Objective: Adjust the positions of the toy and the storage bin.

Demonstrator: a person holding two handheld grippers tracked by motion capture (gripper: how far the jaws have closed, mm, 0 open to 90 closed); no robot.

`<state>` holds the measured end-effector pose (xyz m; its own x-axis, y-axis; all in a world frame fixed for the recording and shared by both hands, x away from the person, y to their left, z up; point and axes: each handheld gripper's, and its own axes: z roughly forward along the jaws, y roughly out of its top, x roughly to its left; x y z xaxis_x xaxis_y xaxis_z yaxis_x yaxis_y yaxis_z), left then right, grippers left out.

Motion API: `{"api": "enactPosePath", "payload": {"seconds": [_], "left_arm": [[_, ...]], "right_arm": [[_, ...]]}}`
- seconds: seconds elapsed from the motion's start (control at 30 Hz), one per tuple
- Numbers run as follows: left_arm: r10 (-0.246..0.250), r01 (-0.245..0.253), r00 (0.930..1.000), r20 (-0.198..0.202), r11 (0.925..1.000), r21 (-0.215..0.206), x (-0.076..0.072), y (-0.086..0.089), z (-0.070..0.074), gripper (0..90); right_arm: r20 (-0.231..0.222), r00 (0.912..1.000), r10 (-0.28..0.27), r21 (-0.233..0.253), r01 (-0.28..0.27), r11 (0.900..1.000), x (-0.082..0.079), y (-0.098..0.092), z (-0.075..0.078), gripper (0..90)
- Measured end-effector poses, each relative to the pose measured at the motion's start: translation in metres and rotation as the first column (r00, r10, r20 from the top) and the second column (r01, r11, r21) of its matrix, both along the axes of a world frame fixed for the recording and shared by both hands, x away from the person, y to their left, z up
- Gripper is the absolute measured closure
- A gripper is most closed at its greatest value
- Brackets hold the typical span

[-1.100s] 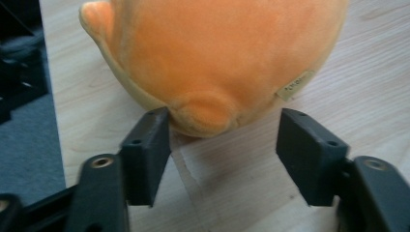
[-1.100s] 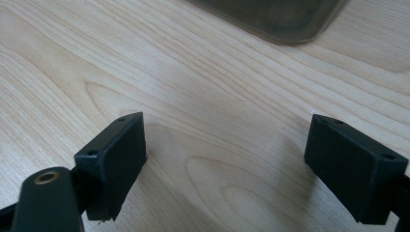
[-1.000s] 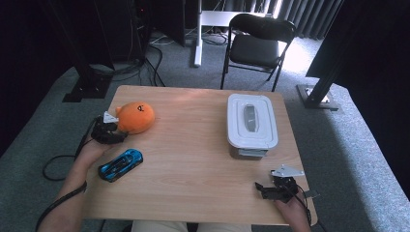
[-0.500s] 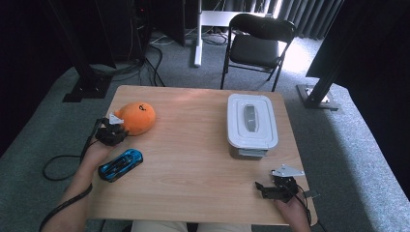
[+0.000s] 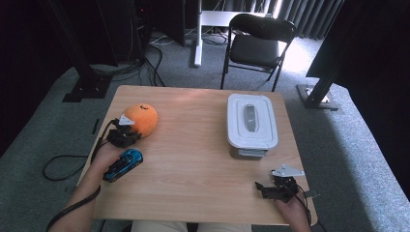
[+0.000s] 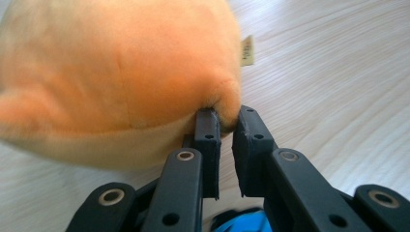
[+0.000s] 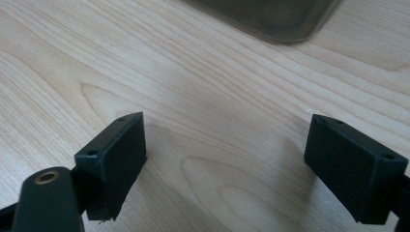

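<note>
Left fingers [image 6: 210,130] pinching orange plush [image 6: 121,72], right fingers [image 7: 116,159] wide (empty), wooden table [image 5: 193,145], grey carpet [image 5: 348,145].

This looks like a lab or recording studio rather than a home. A plain wooden table [image 5: 193,159] stands on grey carpet [image 5: 348,159], ringed by black metal stands [image 5: 82,72] bolted to floor plates. Cables [image 5: 154,53] trail across the floor beyond the table, a black folding chair [image 5: 256,43] waits behind it, and dark curtains [image 5: 290,9] hang at the back.
</note>
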<state>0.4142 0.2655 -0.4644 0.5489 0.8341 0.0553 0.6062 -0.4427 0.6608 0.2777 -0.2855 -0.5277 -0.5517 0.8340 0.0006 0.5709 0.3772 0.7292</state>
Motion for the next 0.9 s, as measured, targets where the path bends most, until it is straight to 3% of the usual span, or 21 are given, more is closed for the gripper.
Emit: {"api": "enactPosePath", "payload": {"seconds": [0.2,0.27,0.37,0.43,0.47,0.53,0.57,0.6,0.63,0.67,0.73,0.77,0.9], "left_arm": [[-0.036,0.036,0.9992,-0.015,0.9993,-0.015,-0.007,-0.011,0.002,78.9],[-0.048,0.047,0.9987,-0.018,0.9986,-0.023,-0.011,-0.012,0.007,64.5],[-0.035,0.036,0.999,0.026,0.9993,-0.012,-0.02,-0.013,0.02,50.7],[0.011,-0.01,0.9982,0.058,0.9999,-0.002,-0.022,-0.011,0.029,43.8],[0.032,-0.032,0.9977,0.059,0.9994,-0.014,-0.021,-0.009,0.032,36.7],[0.094,-0.091,0.9931,0.071,0.995,-0.041,-0.017,-0.005,0.039,33.6],[0.105,-0.102,0.9916,0.076,0.9942,-0.033,-0.015,-0.004,0.04,27.7],[0.129,-0.129,0.9864,0.102,0.9916,-0.004,-0.012,-0.004,0.04,26.7],[0.154,-0.155,0.9818,0.111,0.9879,-0.001,-0.009,-0.003,0.04,26.7],[0.179,-0.179,0.9784,0.104,0.9838,-0.009,-0.005,-0.002,0.04,26.2],[0.213,-0.21,0.9752,0.061,0.9767,-0.042,0.004,0.0,0.037,14.3],[0.251,-0.249,0.9662,0.058,0.9674,-0.049,0.008,0.001,0.036,14.2],[0.274,-0.272,0.9614,0.031,0.9615,-0.038,0.02,0.001,0.029,10.1]], "right_arm": [[0.0,1.0,0.0,0.0,0.0,1.0,0.0,0.0,0.0,14.5],[0.0,1.0,0.0,0.0,0.0,1.0,0.0,0.0,0.0,14.5],[0.0,1.0,0.0,0.0,0.0,1.0,0.0,0.0,0.0,14.5],[0.0,1.0,0.0,0.0,0.0,1.0,0.0,0.0,0.0,14.5],[0.0,1.0,0.0,0.0,0.0,1.0,0.0,0.0,0.0,14.5],[0.0,1.0,0.0,0.0,0.0,1.0,0.0,0.0,0.0,14.5],[0.0,1.0,0.0,0.0,0.0,1.0,0.0,0.0,0.0,14.5],[0.0,1.0,0.0,0.0,0.0,1.0,0.0,0.0,0.0,14.5],[0.0,1.0,0.0,0.0,0.0,1.0,0.0,0.0,0.0,14.5],[0.0,1.0,0.0,0.0,0.0,1.0,0.0,0.0,0.0,14.5],[0.0,1.0,0.0,0.0,0.0,1.0,0.0,0.0,0.0,14.5],[0.0,1.0,0.0,0.0,0.0,1.0,0.0,0.0,0.0,14.5],[0.0,1.0,0.0,0.0,0.0,1.0,0.0,0.0,0.0,14.5]]}}
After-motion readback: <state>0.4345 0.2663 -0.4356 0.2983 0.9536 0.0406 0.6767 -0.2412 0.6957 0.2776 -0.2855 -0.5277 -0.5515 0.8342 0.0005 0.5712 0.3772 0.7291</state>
